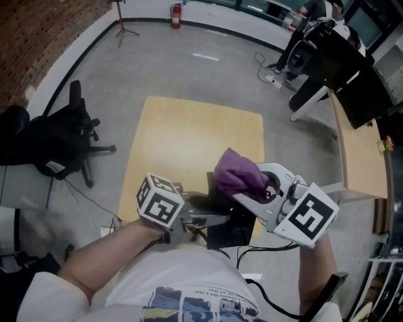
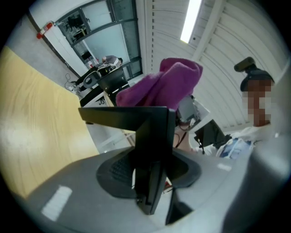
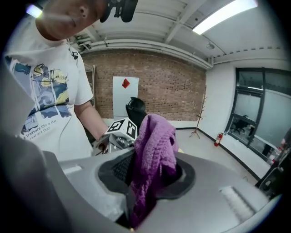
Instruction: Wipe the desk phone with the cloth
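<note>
Left tongs (image 2: pixel 152 191) clamp desk phone (image 2: pixel 150 132); right tongs (image 3: pixel 143 191) pinch purple cloth (image 3: pixel 154 145); phone grip plain only in left gripper view.

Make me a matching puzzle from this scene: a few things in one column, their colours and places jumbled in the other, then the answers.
Things:
1. cloth
2. desk phone
3. table
4. fire extinguisher

Descriptions:
A. red, by the far wall
B. purple, clamped in the right gripper
C. pale wood, in front of the person
D. black, clamped in the left gripper

Pairs: 1-B, 2-D, 3-C, 4-A
</note>
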The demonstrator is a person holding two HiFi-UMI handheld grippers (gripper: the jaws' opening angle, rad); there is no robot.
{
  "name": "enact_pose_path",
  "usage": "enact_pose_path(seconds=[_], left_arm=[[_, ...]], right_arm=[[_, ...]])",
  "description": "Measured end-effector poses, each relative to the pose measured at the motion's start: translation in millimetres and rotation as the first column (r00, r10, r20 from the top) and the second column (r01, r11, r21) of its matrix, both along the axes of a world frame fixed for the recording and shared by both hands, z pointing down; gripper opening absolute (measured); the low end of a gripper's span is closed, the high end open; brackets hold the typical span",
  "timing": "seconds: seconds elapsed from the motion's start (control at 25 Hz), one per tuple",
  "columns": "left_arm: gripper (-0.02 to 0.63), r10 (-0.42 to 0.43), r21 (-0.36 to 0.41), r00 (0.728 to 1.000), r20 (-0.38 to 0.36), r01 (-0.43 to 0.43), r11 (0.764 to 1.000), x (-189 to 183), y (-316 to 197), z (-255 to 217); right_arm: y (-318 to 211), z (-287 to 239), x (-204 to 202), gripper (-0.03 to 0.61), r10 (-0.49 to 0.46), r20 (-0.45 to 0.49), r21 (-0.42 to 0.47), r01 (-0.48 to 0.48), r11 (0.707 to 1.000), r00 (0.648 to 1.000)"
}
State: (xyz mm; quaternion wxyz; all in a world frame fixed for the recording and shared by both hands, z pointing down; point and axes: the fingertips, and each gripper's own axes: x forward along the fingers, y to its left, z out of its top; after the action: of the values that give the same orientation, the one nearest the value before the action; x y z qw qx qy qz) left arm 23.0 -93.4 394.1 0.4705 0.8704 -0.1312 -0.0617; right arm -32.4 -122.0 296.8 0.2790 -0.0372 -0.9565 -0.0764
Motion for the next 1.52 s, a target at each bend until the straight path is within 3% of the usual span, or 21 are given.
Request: enact_pose_path(seconds=[0.2, 0.48, 0.6, 0.76, 1.04, 1.28, 1.52], left_arm=[[0.184, -0.004, 0.006, 1.0, 0.018, 0.004, 1.0, 2, 2, -1], [0.184, -0.016, 0.011, 0.999, 0.033, 0.016, 1.0, -1, 1, 0], [0.184, -0.027, 0.014, 0.999, 0.028, 0.027, 1.0, -4, 1, -1], [0.184, -0.048, 0.007, 0.998, 0.027, 0.048, 0.999, -11, -3, 3], [0.184, -0.058, 0.004, 0.998, 0.018, 0.058, 0.998, -24, -6, 5], [0.184, -0.023, 0.032, 1.0, 0.01, 0.023, 0.999, -21, -5, -2], [0.184, -0.001, 0.044, 1.0, -0.002, 0.001, 0.999, -15, 0, -6]], right_arm=[[-4, 22, -19, 0.106, -0.113, -0.115, -0.04, 0.109, 0.993, 0.987], [-52, 55, -23, 0.106, -0.046, -0.204, -0.069, 0.032, 0.997, 0.978], [-66, 50, -18, 0.106, 0.007, -0.165, -0.059, -0.017, 0.998, 0.986], [-69, 19, -4, 0.106, 0.053, -0.047, -0.048, -0.055, 0.997, 0.997], [-50, -26, 32, 0.106, 0.098, 0.086, -0.027, -0.096, 0.995, 0.991], [-50, -3, 37, 0.106, 0.137, 0.072, -0.089, -0.131, 0.987, 0.988], [-80, 32, 43, 0.106, 0.249, 0.076, -0.207, -0.23, 0.951, 0.965]])
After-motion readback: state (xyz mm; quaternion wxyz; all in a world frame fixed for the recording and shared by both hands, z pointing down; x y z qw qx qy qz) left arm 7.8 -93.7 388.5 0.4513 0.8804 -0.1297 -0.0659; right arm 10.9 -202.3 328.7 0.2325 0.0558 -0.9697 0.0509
